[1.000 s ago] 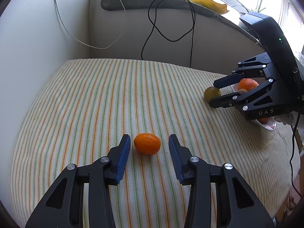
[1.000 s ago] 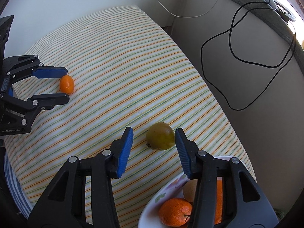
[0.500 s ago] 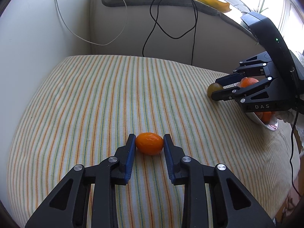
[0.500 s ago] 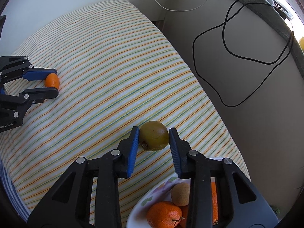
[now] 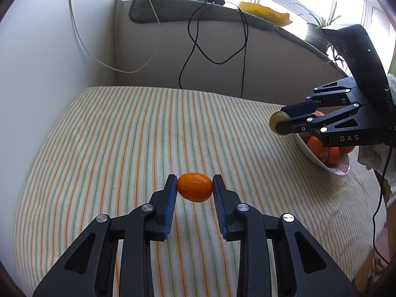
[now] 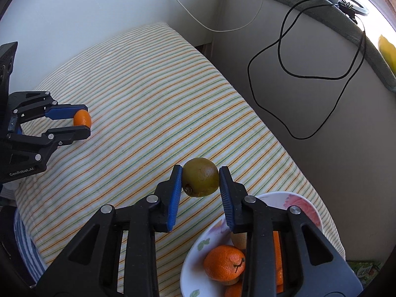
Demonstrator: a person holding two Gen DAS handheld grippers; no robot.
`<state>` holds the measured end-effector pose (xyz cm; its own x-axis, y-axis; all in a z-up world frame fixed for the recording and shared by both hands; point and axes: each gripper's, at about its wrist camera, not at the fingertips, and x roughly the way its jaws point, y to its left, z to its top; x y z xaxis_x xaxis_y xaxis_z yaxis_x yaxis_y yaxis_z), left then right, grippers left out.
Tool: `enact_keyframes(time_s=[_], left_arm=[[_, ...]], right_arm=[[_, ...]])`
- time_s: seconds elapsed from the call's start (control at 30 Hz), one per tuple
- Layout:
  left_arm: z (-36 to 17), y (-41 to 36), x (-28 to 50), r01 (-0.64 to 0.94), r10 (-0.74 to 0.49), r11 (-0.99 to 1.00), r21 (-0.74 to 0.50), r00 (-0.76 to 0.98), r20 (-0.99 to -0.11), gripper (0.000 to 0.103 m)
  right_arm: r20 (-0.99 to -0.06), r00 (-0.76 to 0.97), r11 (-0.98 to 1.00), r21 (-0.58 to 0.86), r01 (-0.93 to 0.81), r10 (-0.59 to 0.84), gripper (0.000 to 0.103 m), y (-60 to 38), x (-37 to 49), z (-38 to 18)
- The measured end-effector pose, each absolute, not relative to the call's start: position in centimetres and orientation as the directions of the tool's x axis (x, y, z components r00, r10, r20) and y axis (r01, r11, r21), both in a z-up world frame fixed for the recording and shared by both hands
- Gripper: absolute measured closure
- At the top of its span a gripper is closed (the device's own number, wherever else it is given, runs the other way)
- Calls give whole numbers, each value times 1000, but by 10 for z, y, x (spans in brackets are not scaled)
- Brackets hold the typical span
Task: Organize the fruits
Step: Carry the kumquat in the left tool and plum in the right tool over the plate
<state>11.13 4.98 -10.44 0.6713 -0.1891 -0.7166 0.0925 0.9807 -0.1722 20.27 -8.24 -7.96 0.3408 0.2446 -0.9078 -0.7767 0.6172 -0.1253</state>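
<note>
My left gripper is shut on a small orange kumquat and holds it above the striped cloth; it also shows in the right wrist view at the left, with the kumquat in it. My right gripper is shut on a green-brown kiwi, lifted just off the cloth beside the white floral bowl. In the left wrist view the right gripper holds the kiwi at the bowl's far rim. The bowl holds several oranges.
The striped cloth covers a rounded table in a corner. White walls stand left and behind. Black cables and a white cable hang on the wall. A sill with a yellow object and a potted plant runs behind.
Both grippers shut on their fruit and lifted it off the cloth: the left on the kumquat, the right on the kiwi. The right gripper has drawn back toward the bowl.
</note>
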Motion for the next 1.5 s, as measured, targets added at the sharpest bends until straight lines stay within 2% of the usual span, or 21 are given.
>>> enact_keyframes(time_s=[0.4,0.87,1.5], left_arm=[[-85,-12,111,213,-282,959,-185,677,-680,76],[-72,-105,126,377,-387,911,-165,646,-658,76],[-74,-159,138,450,-411,885,-121,632,-657,76]], right_arm=[[-869,373,676,-62,-735,326,72,-139,186,-45],[-859,407,743,-49,-668,310,72,-205,183,-37],[-850,425,800,-7,-600,311,72,-240,214,-39]])
